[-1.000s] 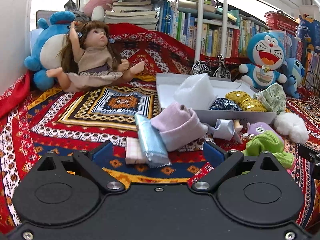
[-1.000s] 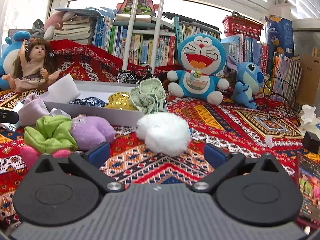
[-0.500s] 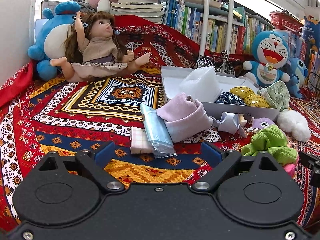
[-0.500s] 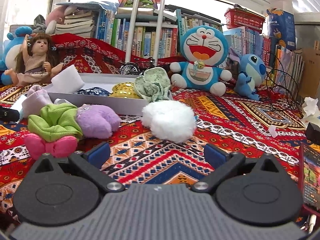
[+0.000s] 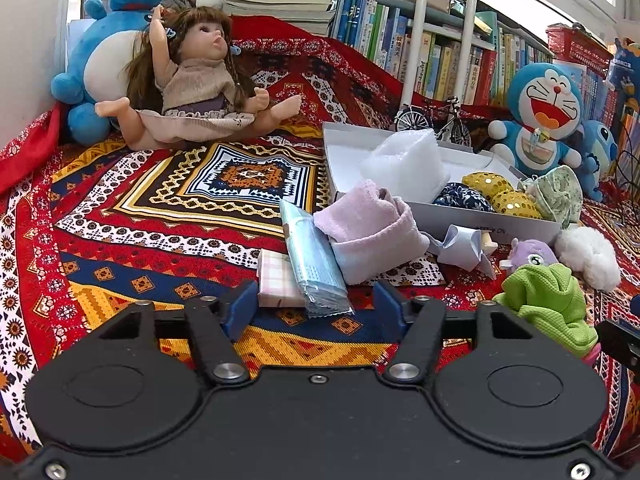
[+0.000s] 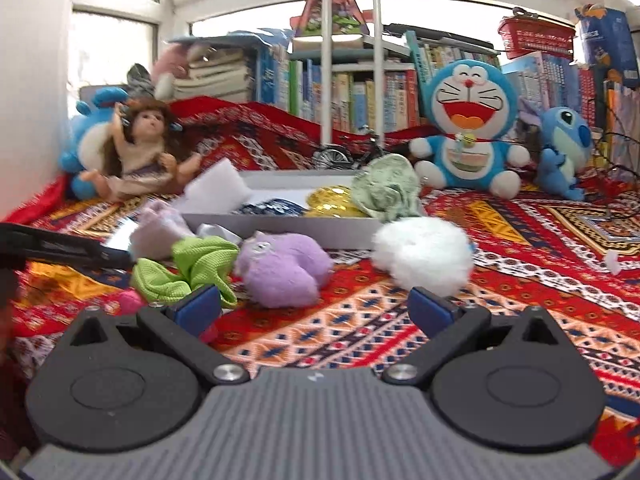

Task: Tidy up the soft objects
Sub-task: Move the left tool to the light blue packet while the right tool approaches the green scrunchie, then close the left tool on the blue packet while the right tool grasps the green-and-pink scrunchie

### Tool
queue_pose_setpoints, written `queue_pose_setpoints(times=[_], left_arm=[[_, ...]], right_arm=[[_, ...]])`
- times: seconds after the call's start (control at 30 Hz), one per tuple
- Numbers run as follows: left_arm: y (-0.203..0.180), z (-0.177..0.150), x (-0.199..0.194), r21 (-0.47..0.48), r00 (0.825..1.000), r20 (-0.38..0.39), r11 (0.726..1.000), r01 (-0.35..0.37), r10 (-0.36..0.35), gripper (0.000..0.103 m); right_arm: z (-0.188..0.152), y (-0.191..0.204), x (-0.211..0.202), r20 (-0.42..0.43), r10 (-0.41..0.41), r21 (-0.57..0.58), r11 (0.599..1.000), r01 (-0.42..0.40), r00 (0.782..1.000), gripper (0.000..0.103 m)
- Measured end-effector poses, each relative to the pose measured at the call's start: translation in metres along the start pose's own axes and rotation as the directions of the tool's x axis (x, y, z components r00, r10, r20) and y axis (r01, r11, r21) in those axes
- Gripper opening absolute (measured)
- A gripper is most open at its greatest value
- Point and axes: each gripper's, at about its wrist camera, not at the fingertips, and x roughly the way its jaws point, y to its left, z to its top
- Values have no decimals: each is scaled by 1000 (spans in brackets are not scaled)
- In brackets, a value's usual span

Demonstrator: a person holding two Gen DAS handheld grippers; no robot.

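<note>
My left gripper (image 5: 315,308) hangs low over the patterned cloth with its jaws closing. The near ends of a light blue packet (image 5: 314,258) and a pink checkered packet (image 5: 278,280) lie between the blue pads, which do not press on them. A pink folded cloth (image 5: 368,232) leans on the blue packet. My right gripper (image 6: 314,311) is open and empty, just short of a purple plush (image 6: 284,276). Beside the plush lie a green cloth (image 6: 188,270) and a white fluffy ball (image 6: 424,256). Behind them stands a white box (image 6: 288,228) with several soft items in it.
A doll (image 5: 196,80) and a blue plush (image 5: 100,60) sit at the back left. A blue cat plush (image 6: 466,120), a small blue plush (image 6: 564,148), a toy bicycle (image 5: 432,120) and shelves of books line the back. A crumpled silver wrapper (image 5: 460,244) lies before the box.
The left jaws have narrowed around the packets' ends. The right view has swung left and nearer to the purple plush and is slightly blurred.
</note>
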Motion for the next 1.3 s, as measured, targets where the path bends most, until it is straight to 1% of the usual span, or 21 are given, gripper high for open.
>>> queue_pose_setpoints(times=[0.2,0.37,0.53,0.7,0.87,1.03,1.1,1.17,1.3], left_arm=[[0,2,4,-6,1000,-1,1000,-11,11,55],[1,3,6,-7,1000,0,1000,-16,16,53],[2,2,5,-10,1000,2,1000,-15,15,52],[1,1,0,-1,999,21,999,-35,35,52],[-2,1,-7,31,996,61,998,-62,60,53],[-6,1,-14,50,995,87,998,-47,42,52],[-9,2,-14,66,996,86,997,-30,24,47],[-12,2,-13,80,997,75,997,-14,8,44],[-15,3,-2,78,1000,28,997,-13,11,37]], right_arm=[[1,12,-4,13,78,-15,997,-78,997,103],[0,29,-3,0,112,-71,991,-112,994,102],[-2,42,0,-20,151,-95,984,-152,988,100],[-3,47,1,-32,174,-109,978,-176,984,95],[-5,51,3,-38,186,-112,976,-189,982,89],[-5,56,3,-43,200,-112,973,-203,979,82],[-6,58,5,-46,201,-118,972,-205,979,80],[-6,60,6,-51,201,-122,971,-206,978,78],[-6,63,10,-56,205,-115,971,-210,977,76]])
